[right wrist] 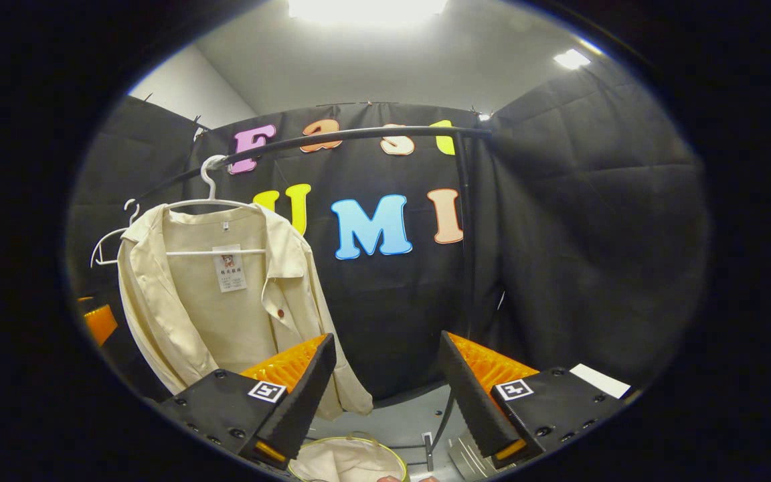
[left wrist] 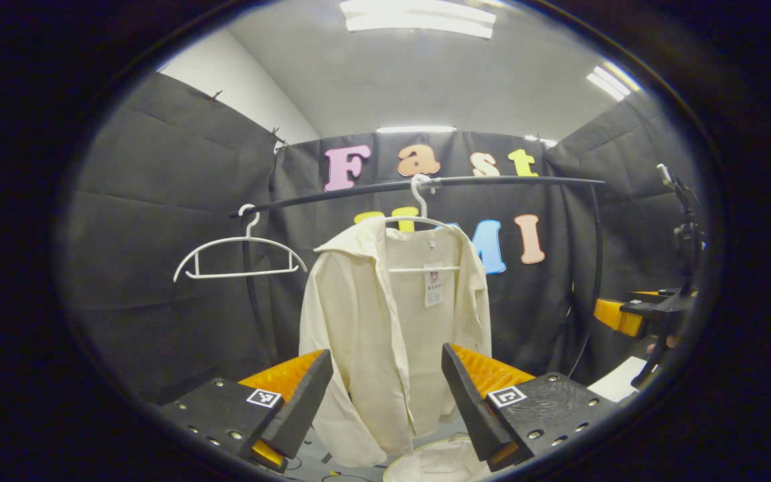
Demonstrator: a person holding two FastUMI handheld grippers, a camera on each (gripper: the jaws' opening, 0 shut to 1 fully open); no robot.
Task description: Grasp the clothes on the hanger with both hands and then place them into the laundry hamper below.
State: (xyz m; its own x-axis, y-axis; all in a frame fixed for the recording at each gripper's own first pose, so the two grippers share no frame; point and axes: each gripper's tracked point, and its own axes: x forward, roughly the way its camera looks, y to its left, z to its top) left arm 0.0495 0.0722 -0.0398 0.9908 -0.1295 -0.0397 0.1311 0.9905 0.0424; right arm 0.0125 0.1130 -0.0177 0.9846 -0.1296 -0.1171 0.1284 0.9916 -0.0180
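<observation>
No part of the task is complete: the cream shirt (left wrist: 392, 328) hangs on its white hanger (left wrist: 419, 217) from the black rail (left wrist: 492, 181) at frame centre in the left gripper view. The left gripper (left wrist: 385, 395) has its fingers apart with the shirt seen between them, not touching. The right gripper (right wrist: 385, 388), fingers also apart, points right of the shirt. Grasp, lift-off and drop remain. The laundry hamper (right wrist: 349, 462), at bottom centre, appears to hold pale cloth already.

I counted two white hangers on the rail (left wrist: 419, 185): one bare hanger (left wrist: 238, 258), one holding a single cream shirt (left wrist: 385, 335); one hamper (right wrist: 349, 458) sat below the rail.
</observation>
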